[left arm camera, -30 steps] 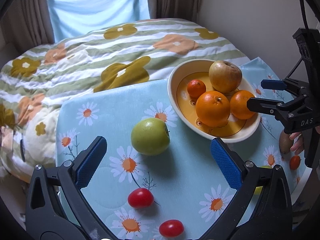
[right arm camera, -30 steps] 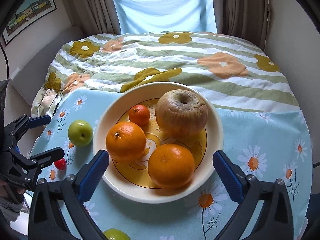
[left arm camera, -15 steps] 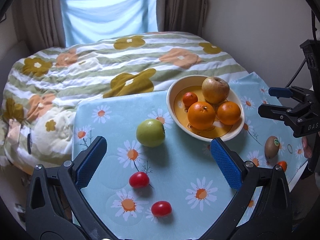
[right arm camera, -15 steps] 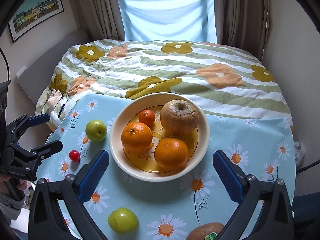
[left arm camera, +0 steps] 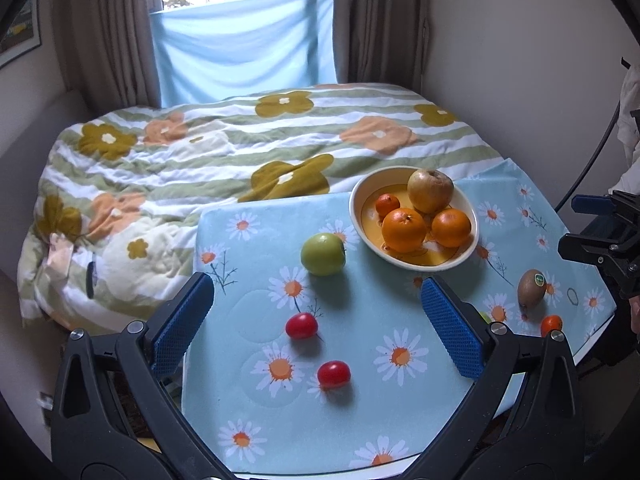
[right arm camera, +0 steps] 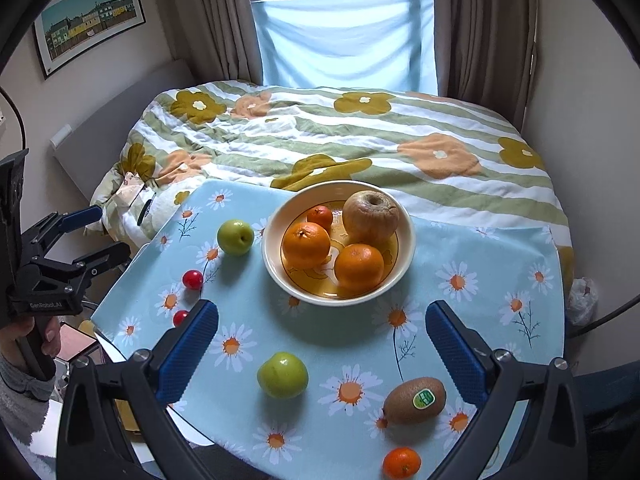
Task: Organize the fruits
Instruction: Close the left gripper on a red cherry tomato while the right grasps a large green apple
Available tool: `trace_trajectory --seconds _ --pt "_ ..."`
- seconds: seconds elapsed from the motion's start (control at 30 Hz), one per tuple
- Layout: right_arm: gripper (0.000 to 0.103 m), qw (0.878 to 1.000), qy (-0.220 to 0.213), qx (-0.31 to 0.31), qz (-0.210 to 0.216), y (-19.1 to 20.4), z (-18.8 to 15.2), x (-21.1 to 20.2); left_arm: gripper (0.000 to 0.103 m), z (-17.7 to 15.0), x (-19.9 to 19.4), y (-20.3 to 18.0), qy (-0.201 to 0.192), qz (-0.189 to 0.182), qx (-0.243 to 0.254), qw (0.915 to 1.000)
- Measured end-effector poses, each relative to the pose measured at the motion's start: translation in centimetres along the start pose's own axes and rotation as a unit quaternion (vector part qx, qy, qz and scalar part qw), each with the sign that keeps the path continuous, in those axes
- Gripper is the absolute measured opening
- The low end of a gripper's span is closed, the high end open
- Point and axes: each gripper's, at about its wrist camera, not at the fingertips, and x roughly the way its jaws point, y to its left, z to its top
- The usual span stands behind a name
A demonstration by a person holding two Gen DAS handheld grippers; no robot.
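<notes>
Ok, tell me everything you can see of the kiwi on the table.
The kiwi is an oval brown fruit with fuzzy-looking skin and a small green sticker on its upper side. It looks whole and lies on its side on the daisy-print tablecloth, outside the bowl, near the table's front edge. A small orange fruit sits just in front of it, apart from it. Nothing grips it; only the cloth touches it.

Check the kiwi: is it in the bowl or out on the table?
Out. The kiwi lies on the daisy tablecloth, apart from the bowl, sticker up, near a small mandarin.
</notes>
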Motion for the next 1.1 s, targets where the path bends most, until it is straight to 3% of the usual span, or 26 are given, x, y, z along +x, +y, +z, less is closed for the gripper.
trace_trajectory --seconds 0.3,0.63,0.73,0.9,1.07,1.1 --pt "0.103 0.997 -0.008 0.067 -0.022 2.7 -4.2 -0.6 0.103 -1.2 1.7 2.2 0.024 -0.043 0.036 0.9981" --pt "0.103 0.985 -0.001 0.134 -0.111 6.6 -7.8 2.6 0.1 -3.2 6.4 3.8 0.068 -0.102 0.091 0.9882" --pt "0.103 0.981 0.001 0.148 -0.127 6.8 -8.4 3.7 0.089 -3.9 8.1 3.9 0.083 -0.116 0.098 0.985" --pt "0.103 0.975 0.017 0.152 -0.159 7.0 -8.9 5.6 0.083 -5.0 10.9 3.5 0.104 -0.137 0.111 0.9789" --pt "0.103 0.972 0.025 0.17 -0.161 7.0 -9.2 7.1 0.076 -5.4 12.8 3.3 0.118 -0.145 0.117 0.9754" --pt "0.103 0.972 0.028 0.172 -0.16 6.9 -9.3 7.4 0.069 -5.4 13.1 3.3 0.121 -0.147 0.114 0.9751"
